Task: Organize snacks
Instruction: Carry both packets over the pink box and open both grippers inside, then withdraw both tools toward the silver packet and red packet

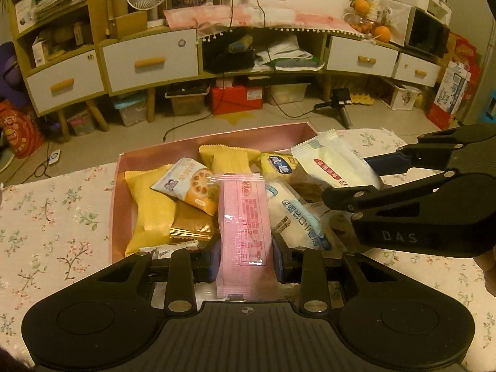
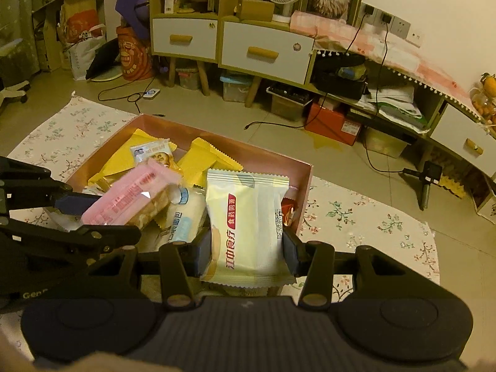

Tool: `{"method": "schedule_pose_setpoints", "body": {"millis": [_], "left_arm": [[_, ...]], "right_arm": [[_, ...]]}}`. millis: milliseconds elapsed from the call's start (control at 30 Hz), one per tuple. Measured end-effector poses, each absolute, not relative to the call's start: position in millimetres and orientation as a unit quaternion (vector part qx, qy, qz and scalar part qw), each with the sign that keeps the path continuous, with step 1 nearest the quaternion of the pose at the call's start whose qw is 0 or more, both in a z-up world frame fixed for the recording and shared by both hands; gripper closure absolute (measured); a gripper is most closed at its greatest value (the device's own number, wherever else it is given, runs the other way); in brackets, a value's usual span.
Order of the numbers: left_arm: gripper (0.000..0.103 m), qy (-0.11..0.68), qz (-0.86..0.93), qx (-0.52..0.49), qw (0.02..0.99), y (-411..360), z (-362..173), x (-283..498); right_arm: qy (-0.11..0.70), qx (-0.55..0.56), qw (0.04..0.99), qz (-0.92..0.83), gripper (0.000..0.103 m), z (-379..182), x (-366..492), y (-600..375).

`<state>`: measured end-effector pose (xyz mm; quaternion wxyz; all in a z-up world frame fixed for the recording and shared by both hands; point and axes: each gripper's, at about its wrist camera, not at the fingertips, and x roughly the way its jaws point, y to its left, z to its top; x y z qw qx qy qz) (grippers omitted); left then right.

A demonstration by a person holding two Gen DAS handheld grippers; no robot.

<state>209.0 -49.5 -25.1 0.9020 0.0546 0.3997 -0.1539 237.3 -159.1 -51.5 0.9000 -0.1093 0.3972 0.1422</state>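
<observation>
Snacks: left tool [image 1: 245,257] clenches a pink packet [image 1: 242,232], right tool [image 2: 247,251] a cream packet [image 2: 246,229], over the pink box [image 1: 119,167].

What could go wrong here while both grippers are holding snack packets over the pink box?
1. The left gripper pinches the pink packet only near its lower end, so the long, slick wrapper could swing or slip.
2. The right gripper holds the white packet close beside the left one; they could bump over the pink box.
3. The box already looks crowded, so dropped packets may pile up or slide over its wall.
</observation>
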Motion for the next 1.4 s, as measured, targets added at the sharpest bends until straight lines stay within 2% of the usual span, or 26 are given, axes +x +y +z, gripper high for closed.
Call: {"method": "schedule_pose_setpoints", "body": {"millis": [200,333,467,533,667,833,1000,1400], "left_arm": [[0.071,0.398,-0.158,0.056,0.902,-51,-24,210],[0.067,0.395,-0.167,0.058,0.901,-51,-22,207],[0.065,0.399,-0.174,0.058,0.898,-50,-19,203],[0.057,0.398,-0.177,0.060,0.898,-50,-17,199],[0.049,0.395,-0.179,0.061,0.899,-48,-10,190],[0.025,0.392,-0.184,0.064,0.899,-42,2,174],[0.012,0.387,-0.179,0.073,0.901,-30,5,153],[0.008,0.415,-0.167,0.096,0.889,-9,-17,117]], "right_arm": [[0.396,-0.107,0.899,0.150,0.058,-50,237,-158],[0.389,-0.107,0.903,0.149,0.048,-44,235,-159],[0.386,-0.107,0.905,0.145,0.044,-36,230,-161],[0.385,-0.109,0.905,0.143,0.041,-34,229,-161],[0.379,-0.115,0.907,0.140,0.036,-26,220,-161],[0.371,-0.115,0.911,0.139,0.021,-19,204,-164],[0.364,-0.117,0.914,0.137,0.008,-18,185,-165],[0.369,-0.122,0.913,0.125,0.003,-40,146,-166]]}}
